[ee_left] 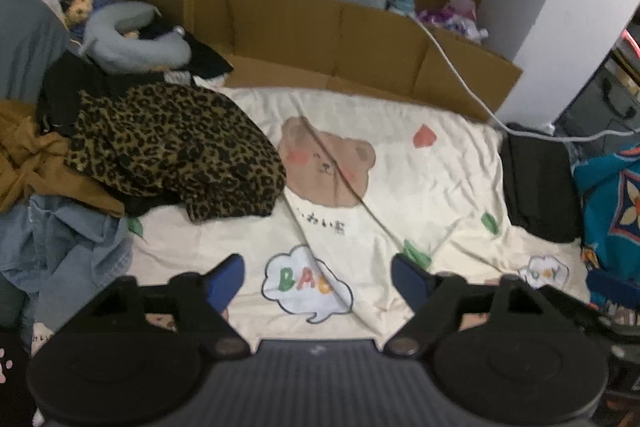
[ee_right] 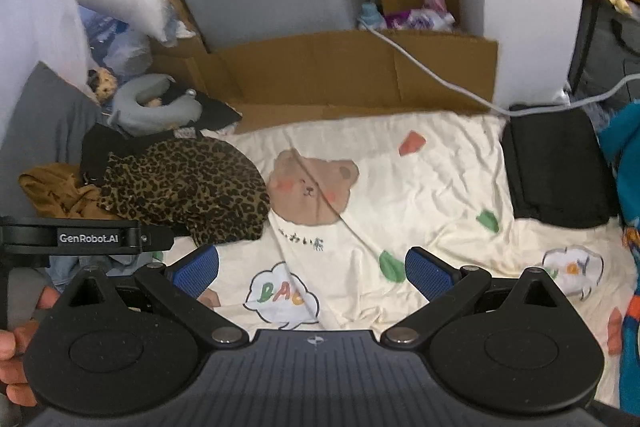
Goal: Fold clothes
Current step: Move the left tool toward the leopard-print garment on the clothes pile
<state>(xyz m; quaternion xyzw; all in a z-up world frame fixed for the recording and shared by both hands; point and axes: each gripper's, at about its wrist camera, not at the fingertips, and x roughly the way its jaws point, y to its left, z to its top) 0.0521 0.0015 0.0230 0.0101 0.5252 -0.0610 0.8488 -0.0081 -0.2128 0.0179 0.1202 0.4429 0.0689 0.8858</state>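
Observation:
A heap of unfolded clothes lies on the left of the bed: a leopard-print garment (ee_left: 176, 151) (ee_right: 184, 187) on top, a brown one (ee_left: 36, 163) (ee_right: 56, 191), blue denim (ee_left: 60, 243) and a black piece (ee_left: 64, 91) under it. A folded black garment (ee_left: 540, 183) (ee_right: 556, 171) lies flat at the right. My left gripper (ee_left: 318, 263) is open above the cream bear-print sheet (ee_left: 420, 179), nothing between its fingers. My right gripper (ee_right: 312, 253) is open too, over the same sheet (ee_right: 420, 195), right of the heap and apart from it.
A grey neck pillow (ee_left: 132, 43) and a plush toy (ee_left: 78, 3) sit behind the heap. Cardboard (ee_left: 340, 39) lines the far edge, crossed by a white cable (ee_left: 460, 75). A teal patterned cloth (ee_left: 612, 195) is at the right. A hand (ee_right: 16, 351) shows at the left edge.

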